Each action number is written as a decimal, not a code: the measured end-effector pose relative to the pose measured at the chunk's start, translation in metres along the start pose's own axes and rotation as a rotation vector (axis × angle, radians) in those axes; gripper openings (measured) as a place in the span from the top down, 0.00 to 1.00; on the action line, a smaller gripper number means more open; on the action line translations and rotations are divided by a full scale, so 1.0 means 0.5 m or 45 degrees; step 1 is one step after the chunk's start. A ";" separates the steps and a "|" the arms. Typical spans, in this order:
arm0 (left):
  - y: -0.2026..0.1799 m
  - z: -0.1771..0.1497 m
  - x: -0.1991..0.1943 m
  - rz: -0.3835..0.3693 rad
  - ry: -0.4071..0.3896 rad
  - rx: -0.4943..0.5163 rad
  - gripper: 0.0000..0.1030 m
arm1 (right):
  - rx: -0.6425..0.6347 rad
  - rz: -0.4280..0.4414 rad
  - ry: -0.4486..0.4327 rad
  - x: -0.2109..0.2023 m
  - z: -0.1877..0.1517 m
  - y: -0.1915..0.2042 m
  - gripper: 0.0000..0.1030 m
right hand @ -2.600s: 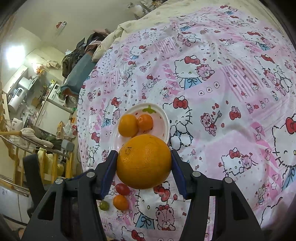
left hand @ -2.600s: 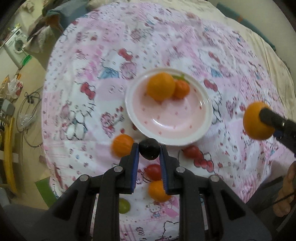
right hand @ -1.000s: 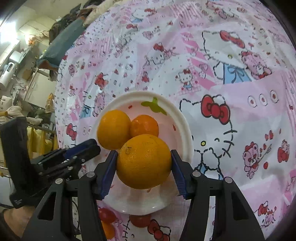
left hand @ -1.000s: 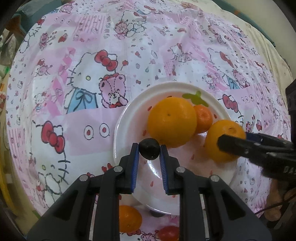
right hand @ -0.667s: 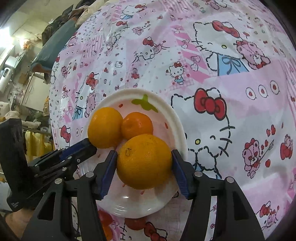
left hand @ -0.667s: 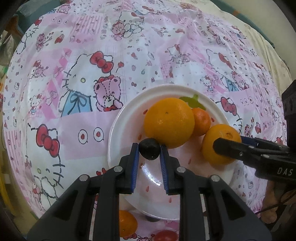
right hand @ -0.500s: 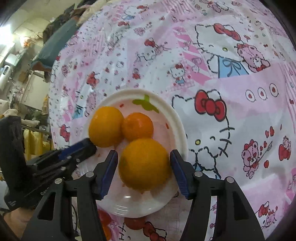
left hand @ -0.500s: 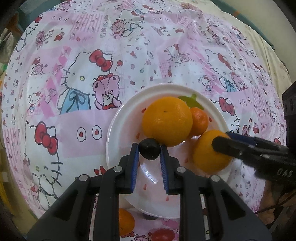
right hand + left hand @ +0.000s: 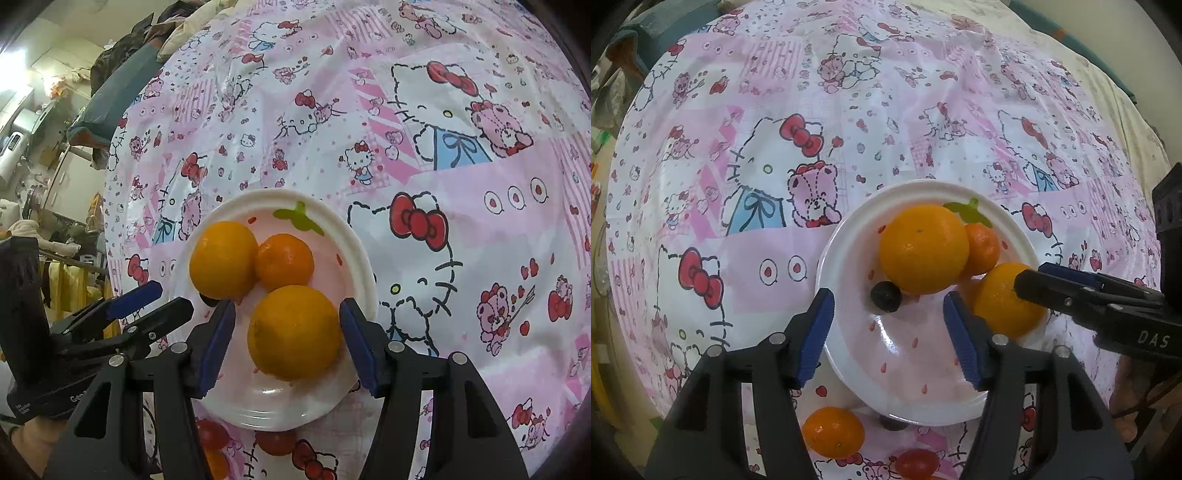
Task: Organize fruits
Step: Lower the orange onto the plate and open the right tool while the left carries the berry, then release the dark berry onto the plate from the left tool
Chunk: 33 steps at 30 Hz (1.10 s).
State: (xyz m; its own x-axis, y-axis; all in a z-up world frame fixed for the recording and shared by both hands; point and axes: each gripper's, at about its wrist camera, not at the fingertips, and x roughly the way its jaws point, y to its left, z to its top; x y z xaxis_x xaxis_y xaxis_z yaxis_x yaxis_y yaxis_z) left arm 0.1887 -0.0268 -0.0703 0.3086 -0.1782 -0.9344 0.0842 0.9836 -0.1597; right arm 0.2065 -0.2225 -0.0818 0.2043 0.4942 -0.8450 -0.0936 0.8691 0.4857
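Both grippers are over the plate (image 9: 827, 280), and both stand with nothing in their grasp. The left gripper (image 9: 886, 325) has its blue pads spread wide, and the small dark berry (image 9: 885, 296) sits on the plate between them, touching neither pad and tucked against the big orange (image 9: 923, 249). The right gripper (image 9: 286, 332) is parted too: its jaws flank the near orange (image 9: 294, 332) with a sliver of daylight on each side, so that fruit rests on the plate under its own weight.

By the look of it, this is the release step for two fruits at once. The next move, in all likelihood, calls for each gripper to lift straight back without nudging anything, because these are round, smooth-skinned things on a glossy, shallow plate, and a bump would send them rolling.

The plate is white, glazed and shiny, with red drops and a green leaf mark on the far side. A smaller, deeper-orange mandarin (image 9: 284, 261) nests between the two oranges, touching both. The berry is matte and nearly black.

Off the plate's near rim, on the slick pink cartoon-print cloth (image 9: 746, 122), a loose mandarin (image 9: 833, 431) and a red tomato (image 9: 916, 462) wait, and those look like the next pickups.
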 end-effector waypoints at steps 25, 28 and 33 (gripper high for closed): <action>0.029 -0.067 -0.129 -0.004 -0.171 -0.056 0.19 | -0.010 0.051 -0.100 -0.093 -0.047 0.059 0.14; 0.041 -0.076 -0.145 0.006 -0.188 -0.076 0.19 | -0.001 0.057 -0.118 -0.107 -0.063 0.059 0.13; 0.081 -0.101 -0.168 0.043 -0.204 -0.172 0.19 | 0.049 0.064 -0.110 -0.127 -0.100 0.050 0.13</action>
State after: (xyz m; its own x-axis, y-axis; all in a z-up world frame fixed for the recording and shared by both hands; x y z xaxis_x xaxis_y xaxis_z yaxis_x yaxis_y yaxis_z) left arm 0.1183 0.0294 -0.0144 0.4564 -0.1365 -0.8792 -0.0535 0.9822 -0.1803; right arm 0.1424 -0.2312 -0.0272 0.2840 0.5322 -0.7976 -0.0689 0.8410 0.5367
